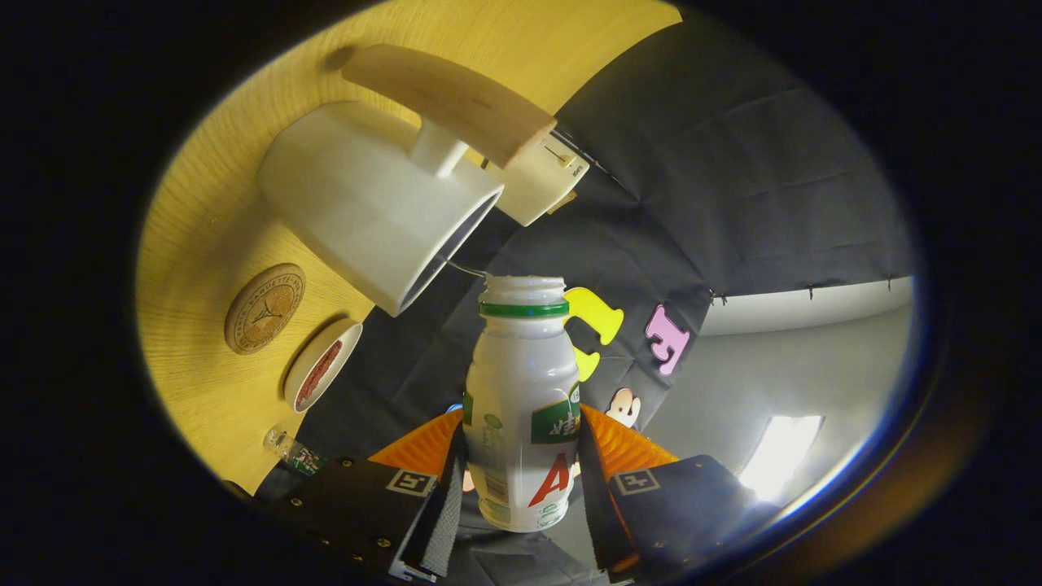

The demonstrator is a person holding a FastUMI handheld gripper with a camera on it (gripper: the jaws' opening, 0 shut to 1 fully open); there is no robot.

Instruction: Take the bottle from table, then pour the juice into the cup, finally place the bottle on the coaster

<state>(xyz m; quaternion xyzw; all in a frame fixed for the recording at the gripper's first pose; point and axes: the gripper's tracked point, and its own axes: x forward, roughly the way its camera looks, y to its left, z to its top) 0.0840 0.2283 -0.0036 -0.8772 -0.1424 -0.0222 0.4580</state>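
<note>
A small white plastic bottle with a green neck ring stands between the fingers, and my gripper is shut on its body. The bottle's open mouth points toward the rim of a large white cup with a wooden handle. The whole view is rolled hard, so the yellow wooden table stands like a wall beside the cup. A round cork coaster lies on the table beyond the fingers, near the cup's base. No juice stream is visible between bottle and cup.
A small white dish with something dark red in it sits next to the coaster. A small clear bottle lies near the table edge. A cream boxy object stands behind the cup. The booth's black cloth wall is behind.
</note>
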